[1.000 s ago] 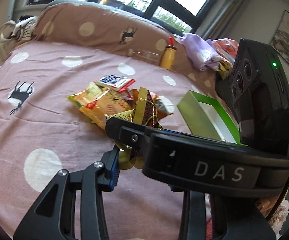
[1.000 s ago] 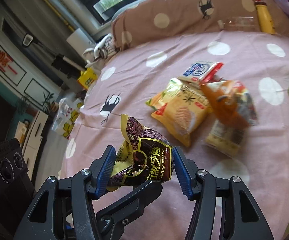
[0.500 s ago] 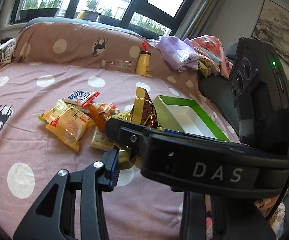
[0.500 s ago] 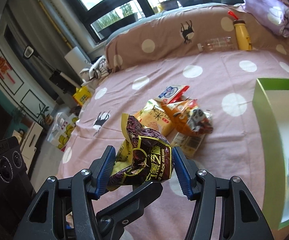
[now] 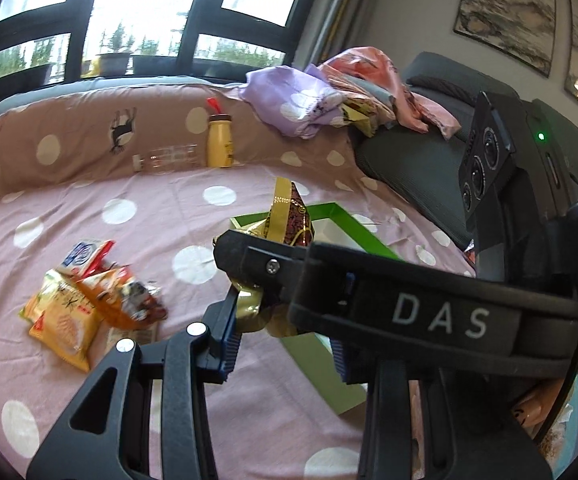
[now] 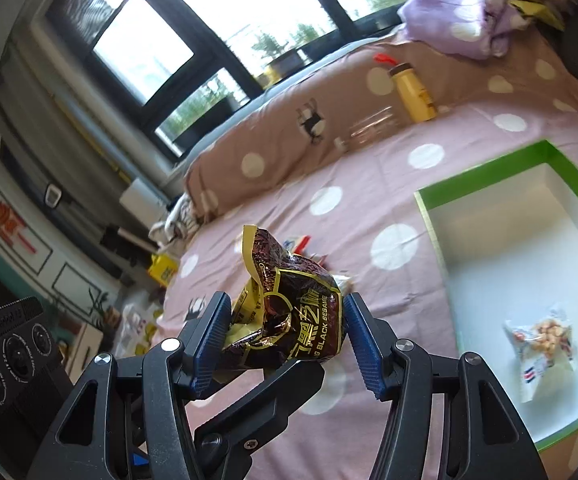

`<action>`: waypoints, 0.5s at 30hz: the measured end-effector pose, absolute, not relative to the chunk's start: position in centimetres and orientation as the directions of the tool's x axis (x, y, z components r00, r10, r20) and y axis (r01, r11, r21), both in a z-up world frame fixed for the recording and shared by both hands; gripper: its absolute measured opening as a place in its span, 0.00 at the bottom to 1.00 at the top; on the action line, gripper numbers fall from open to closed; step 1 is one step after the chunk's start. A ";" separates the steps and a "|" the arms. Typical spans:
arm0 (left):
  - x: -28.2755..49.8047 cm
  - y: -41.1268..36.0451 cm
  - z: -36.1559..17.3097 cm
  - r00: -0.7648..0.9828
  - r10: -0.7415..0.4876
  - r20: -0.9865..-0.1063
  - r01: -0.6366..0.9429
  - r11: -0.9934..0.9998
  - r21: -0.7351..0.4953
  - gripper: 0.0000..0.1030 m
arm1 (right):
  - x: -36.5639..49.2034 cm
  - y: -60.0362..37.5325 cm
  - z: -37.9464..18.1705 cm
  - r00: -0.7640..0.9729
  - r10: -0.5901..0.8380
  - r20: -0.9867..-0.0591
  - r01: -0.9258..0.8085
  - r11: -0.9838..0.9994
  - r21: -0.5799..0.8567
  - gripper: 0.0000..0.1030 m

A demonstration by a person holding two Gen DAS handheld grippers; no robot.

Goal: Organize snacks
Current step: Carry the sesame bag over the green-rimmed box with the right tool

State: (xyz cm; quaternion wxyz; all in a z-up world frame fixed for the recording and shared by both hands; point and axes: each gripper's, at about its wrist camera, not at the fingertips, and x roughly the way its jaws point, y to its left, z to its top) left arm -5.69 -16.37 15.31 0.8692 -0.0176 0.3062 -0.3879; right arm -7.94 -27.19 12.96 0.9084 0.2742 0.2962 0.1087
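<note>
- right claw (image 6: 285, 338) is clamped on a dark brown and gold black sesame snack bag (image 6: 289, 312), its blue pads pressing the bag from both sides, held up in the air above the bed (image 6: 349, 216).
- left claw (image 5: 285, 344) sits low in its own view, mostly hidden behind the right claw's body; whether it is open or closed cannot be told.
- green-rimmed box (image 6: 489, 178) with a white floor lies on the bed to the right of the held bag, with one clear packet of snacks (image 6: 541, 344) inside near its close end.
- pile of snack packets (image 5: 89, 300) lies on the pink polka-dot bedcover, left of the box and apart from it.
- yellow bottle (image 5: 219, 140) with a red cap stands against the brown bolster, with a clear bottle (image 5: 167, 157) lying on its side just beside it.
</note>
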 end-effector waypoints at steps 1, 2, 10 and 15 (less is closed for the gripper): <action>-5.5 -17.1 15.3 0.501 -0.691 -0.521 0.675 0.689 -0.266 0.35 | -8.1 -27.9 12.9 0.810 0.348 -0.472 -0.020 0.821 0.571 0.59; -5.4 -17.8 15.3 0.488 -0.700 -0.522 0.688 0.676 -0.264 0.35 | -8.2 -28.6 12.9 0.817 0.337 -0.468 -0.006 0.817 0.577 0.59; -3.9 -22.5 14.4 0.405 -0.740 -0.536 0.748 0.606 -0.271 0.35 | -9.0 -33.1 11.9 0.850 0.255 -0.461 0.103 0.778 0.619 0.59; -3.3 -24.8 13.7 0.357 -0.744 -0.565 0.766 0.579 -0.279 0.35 | -8.8 -35.4 10.7 0.848 0.228 -0.479 0.164 0.746 0.646 0.59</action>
